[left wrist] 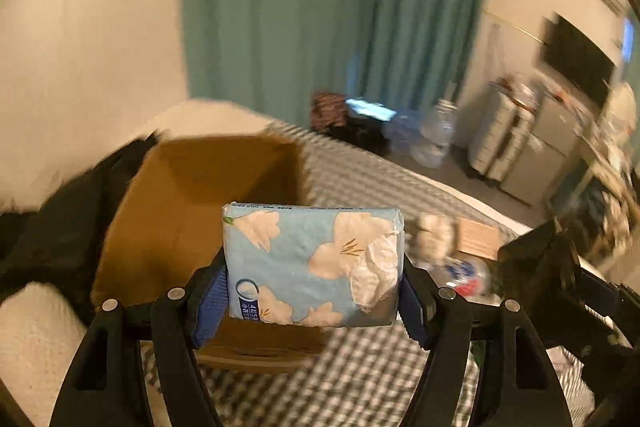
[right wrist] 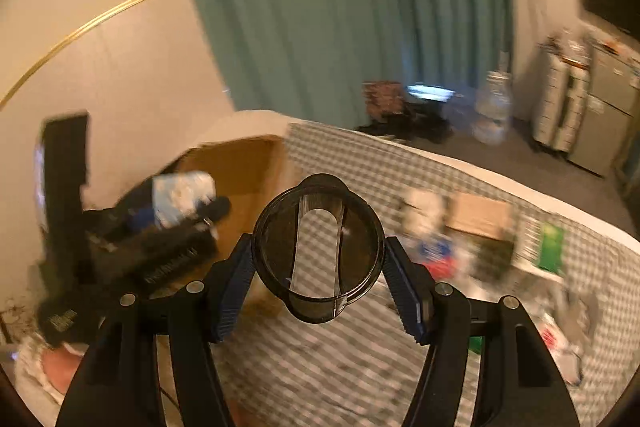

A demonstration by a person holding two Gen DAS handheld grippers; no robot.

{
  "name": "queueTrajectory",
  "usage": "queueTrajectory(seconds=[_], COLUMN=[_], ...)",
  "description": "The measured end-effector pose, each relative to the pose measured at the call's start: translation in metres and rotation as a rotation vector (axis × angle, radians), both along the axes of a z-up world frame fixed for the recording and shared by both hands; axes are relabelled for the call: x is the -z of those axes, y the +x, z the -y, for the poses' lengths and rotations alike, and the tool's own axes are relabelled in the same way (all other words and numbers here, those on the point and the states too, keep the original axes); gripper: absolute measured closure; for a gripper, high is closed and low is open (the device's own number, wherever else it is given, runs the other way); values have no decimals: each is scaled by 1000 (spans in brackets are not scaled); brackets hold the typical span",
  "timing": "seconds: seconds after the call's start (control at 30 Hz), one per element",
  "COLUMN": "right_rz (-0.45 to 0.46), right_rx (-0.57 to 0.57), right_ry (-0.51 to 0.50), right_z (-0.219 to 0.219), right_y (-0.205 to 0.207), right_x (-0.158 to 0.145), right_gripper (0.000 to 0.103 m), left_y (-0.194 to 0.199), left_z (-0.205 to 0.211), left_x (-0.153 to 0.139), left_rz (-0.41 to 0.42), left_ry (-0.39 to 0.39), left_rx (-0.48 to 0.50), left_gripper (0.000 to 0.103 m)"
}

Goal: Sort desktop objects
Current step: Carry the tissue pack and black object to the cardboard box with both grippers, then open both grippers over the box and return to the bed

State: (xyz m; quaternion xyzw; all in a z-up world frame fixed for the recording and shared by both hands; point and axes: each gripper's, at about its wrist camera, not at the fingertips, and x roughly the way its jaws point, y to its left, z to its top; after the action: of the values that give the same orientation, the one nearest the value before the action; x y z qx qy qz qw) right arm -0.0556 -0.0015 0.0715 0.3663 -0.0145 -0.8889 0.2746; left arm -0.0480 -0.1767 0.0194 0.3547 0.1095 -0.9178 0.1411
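Note:
My left gripper [left wrist: 314, 297] is shut on a blue tissue pack [left wrist: 308, 263] with white flowers, held in the air in front of an open cardboard box [left wrist: 180, 195] on a checked cloth [left wrist: 360, 379]. My right gripper [right wrist: 318, 275] is shut on a dark clear round cup [right wrist: 318, 247], held above the checked cloth [right wrist: 320, 367]. In the right wrist view the left gripper with the tissue pack [right wrist: 182, 199] shows at the left, at the box [right wrist: 248, 167]. In the left wrist view the right gripper's black body [left wrist: 560, 283] shows at the right edge.
Loose items lie on the cloth to the right: a small cardboard box [right wrist: 480, 215], a green packet [right wrist: 552, 243], and blurred red, blue and white packets [right wrist: 432, 247]. A dark garment [left wrist: 60, 227] lies left of the box. Teal curtains [right wrist: 340, 7], water bottles [right wrist: 494, 111] and cabinets stand behind.

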Motion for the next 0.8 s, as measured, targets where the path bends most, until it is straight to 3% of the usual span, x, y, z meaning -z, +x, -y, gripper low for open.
queueTrajectory(seconds=[0.17, 0.27, 0.4, 0.43, 0.5, 0.63, 0.73, 0.8], right_rz=[47, 74, 144, 153, 151, 73, -26, -159], right_rx=[-131, -166, -173, -165, -133, -61, 10, 82], right_ry=[-45, -24, -65, -72, -74, -74, -74, -96], right_z=[77, 114, 140, 144, 142, 129, 102, 72], right_y=[-29, -44, -60, -63, -67, -67, -58, -38], right_x=[1, 13, 33, 37, 40, 30, 13, -8], right_gripper=[40, 40, 39, 36, 1, 0, 0, 0], left_y=[16, 19, 12, 8, 3, 4, 8, 14], left_z=[74, 111, 127, 126, 123, 116, 105, 98], left_x=[14, 40, 64, 68, 69, 59, 46, 31], left_rz=[20, 61, 87, 101, 98, 61, 23, -60], left_ry=[17, 89, 122, 112, 118, 81, 30, 13], left_rx=[-122, -193, -185, -179, -162, -140, -138, -122], left_gripper=[29, 29, 28, 28, 25, 9, 9, 9])
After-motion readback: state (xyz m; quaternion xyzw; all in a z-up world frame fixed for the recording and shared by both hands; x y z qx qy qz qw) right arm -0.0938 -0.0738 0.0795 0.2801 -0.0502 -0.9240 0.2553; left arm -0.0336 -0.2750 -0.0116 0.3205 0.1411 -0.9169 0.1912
